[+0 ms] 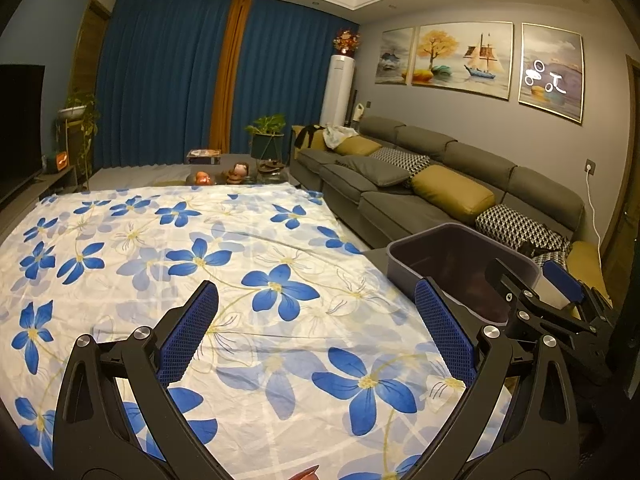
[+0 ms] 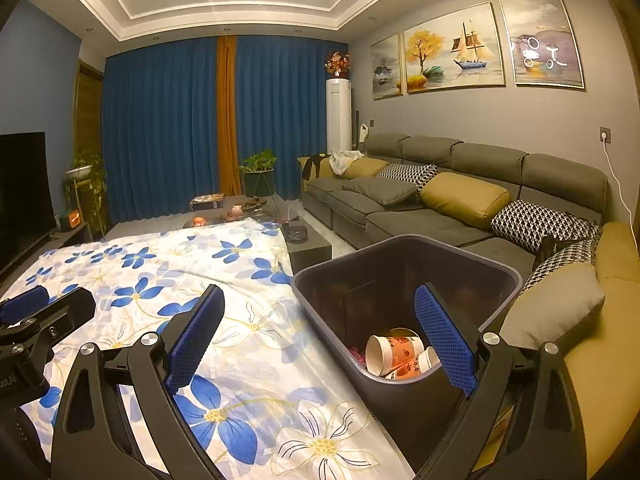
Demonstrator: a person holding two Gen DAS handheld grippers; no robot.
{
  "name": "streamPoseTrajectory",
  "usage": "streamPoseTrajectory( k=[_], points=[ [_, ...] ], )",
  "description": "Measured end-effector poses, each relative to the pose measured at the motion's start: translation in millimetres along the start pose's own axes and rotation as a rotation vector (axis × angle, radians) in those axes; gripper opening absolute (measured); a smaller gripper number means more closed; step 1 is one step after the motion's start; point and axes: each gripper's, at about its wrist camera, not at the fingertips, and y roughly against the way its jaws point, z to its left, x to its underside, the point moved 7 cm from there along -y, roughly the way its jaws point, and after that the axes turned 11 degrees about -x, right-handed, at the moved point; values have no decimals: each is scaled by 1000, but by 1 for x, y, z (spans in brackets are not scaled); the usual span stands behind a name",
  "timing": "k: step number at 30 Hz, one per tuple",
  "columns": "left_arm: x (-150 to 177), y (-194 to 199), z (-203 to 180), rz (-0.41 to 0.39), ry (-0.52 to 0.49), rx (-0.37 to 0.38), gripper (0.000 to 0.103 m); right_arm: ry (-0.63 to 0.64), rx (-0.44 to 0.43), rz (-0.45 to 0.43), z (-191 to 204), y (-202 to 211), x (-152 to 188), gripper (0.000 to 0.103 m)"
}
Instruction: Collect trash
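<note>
The dark bin (image 2: 404,280) sits just beside the flower-print cloth (image 2: 224,280), sofa side, and inside lie paper cups (image 2: 394,354): the nearest one on its side, mouth turned toward the cloth, long axis running across the bin. Only the right wrist view sees them; the left view shows just the bin's far wall (image 1: 460,256). Right gripper (image 2: 320,340) spread wide over the rim, empty. Left gripper (image 1: 320,332) likewise released above the cloth.

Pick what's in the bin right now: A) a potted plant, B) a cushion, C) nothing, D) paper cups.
D: the right wrist view shows patterned paper cups lying at the bottom of the dark bin beside the flowered cloth; both claws are open and empty.
</note>
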Motion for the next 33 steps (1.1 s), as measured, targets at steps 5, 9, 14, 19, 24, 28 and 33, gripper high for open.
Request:
streamPoseTrajectory(
  k=[5, 9, 14, 19, 24, 28, 33],
  points=[
    [0, 1, 0, -2, -1, -1, 97, -1, 0, 0, 0, 0, 0, 93],
    [-1, 1, 0, -3, -2, 2, 97, 0, -1, -1, 0, 0, 0, 93],
    [-1, 2, 0, -4, -1, 2, 97, 2, -1, 0, 0, 0, -1, 93],
    [-1, 2, -1, -4, -2, 3, 97, 4, -1, -2, 1, -1, -1, 93],
    [-3, 2, 0, -5, -3, 3, 97, 3, -1, -2, 1, -1, -1, 93],
    [-4, 3, 0, -5, -5, 2, 97, 2, -2, -1, 1, -1, -2, 93],
    [-5, 3, 0, -5, -6, 1, 97, 3, -5, -1, 3, -3, -5, 93]
  ],
)
